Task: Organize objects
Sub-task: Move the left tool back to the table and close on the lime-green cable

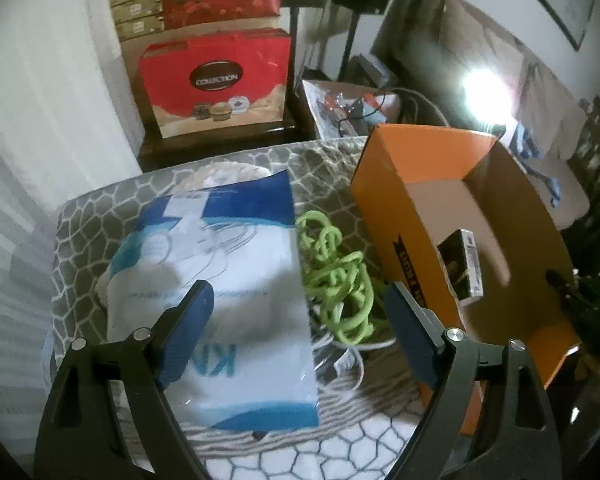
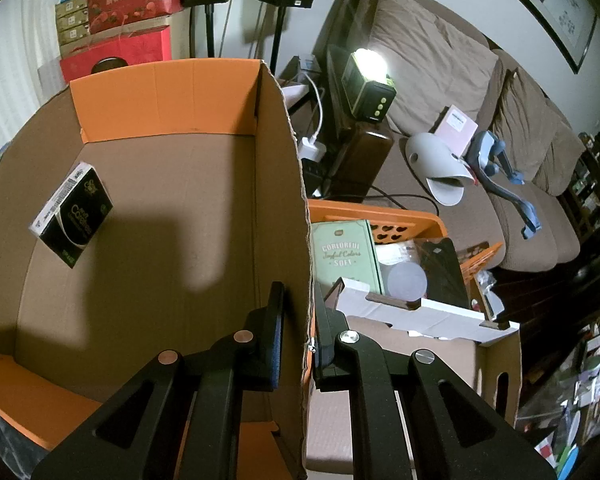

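The box [image 2: 172,216] was an open cardboard carton, orange outside and plain brown inside, with orange flaps folded out at its rim. It stood on the desk [image 1: 340,168], whose cover bore a grey honeycomb pattern. Inside it, a small black pack [image 2: 73,216] with a white barcoded edge leaned against the left wall.

The right tool [image 2: 300,316] was pinched onto the box's right wall, one finger inside and one outside. The left tool [image 1: 296,312] hung spread wide above the desk, gripping nothing. Beneath it lay a flat blue-and-white bag [image 1: 220,280], and just beside that, between bag and box, a tangle of green cord [image 1: 336,280] over a white cable [image 1: 352,364].

Only the left view showed the bag, the cord and the box's orange outer side with its black printed banner. It also showed a red carton [image 1: 216,80] marked COLLECTION on a dark stand behind the desk, with more red and gold cartons stacked above.

Only the right view showed the box's whole floor, and, beside the box on the right, an orange basket [image 2: 400,220] holding a pale green book [image 2: 346,256]. A white cardboard insert [image 2: 420,316] lay in front of it. Beyond stood a brown sofa [image 2: 440,60] with a lit lamp [image 2: 370,76] at its arm, a grey object and a pink booklet on its seat, and a framed picture [image 2: 548,4] on the wall.
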A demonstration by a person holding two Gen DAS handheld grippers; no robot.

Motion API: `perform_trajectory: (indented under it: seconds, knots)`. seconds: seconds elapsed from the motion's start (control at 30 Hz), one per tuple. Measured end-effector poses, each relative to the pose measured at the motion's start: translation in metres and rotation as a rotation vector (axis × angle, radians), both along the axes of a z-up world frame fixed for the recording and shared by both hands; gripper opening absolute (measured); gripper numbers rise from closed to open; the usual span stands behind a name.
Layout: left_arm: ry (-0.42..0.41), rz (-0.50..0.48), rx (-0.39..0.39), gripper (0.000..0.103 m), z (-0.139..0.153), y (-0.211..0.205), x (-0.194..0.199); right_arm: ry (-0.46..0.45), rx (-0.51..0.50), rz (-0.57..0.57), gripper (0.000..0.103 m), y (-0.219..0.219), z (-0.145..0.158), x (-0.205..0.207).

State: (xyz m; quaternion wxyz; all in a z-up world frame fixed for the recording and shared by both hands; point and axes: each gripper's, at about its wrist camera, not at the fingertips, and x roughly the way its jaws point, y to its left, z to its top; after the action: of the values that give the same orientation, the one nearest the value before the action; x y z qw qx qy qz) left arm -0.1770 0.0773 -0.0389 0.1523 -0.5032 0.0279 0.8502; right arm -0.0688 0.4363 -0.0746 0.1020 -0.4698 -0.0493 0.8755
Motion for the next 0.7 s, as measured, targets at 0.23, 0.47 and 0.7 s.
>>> perform_trajectory:
  seconds: [0.23, 0.47, 0.7]
  knots:
    - [-0.043, -0.039, -0.018, 0.069, -0.016, 0.024, -0.015, -0.002, 0.000, -0.001, 0.010, 0.000, -0.001, 0.000]
    - [-0.078, -0.085, -0.056, 0.044, -0.034, 0.041, -0.017, -0.003, 0.000, -0.001, 0.010, 0.000, -0.001, 0.000]
    - [-0.085, -0.086, -0.084, 0.022, -0.044, 0.044, -0.018, -0.007, 0.001, 0.000, 0.010, 0.000, -0.001, 0.000]
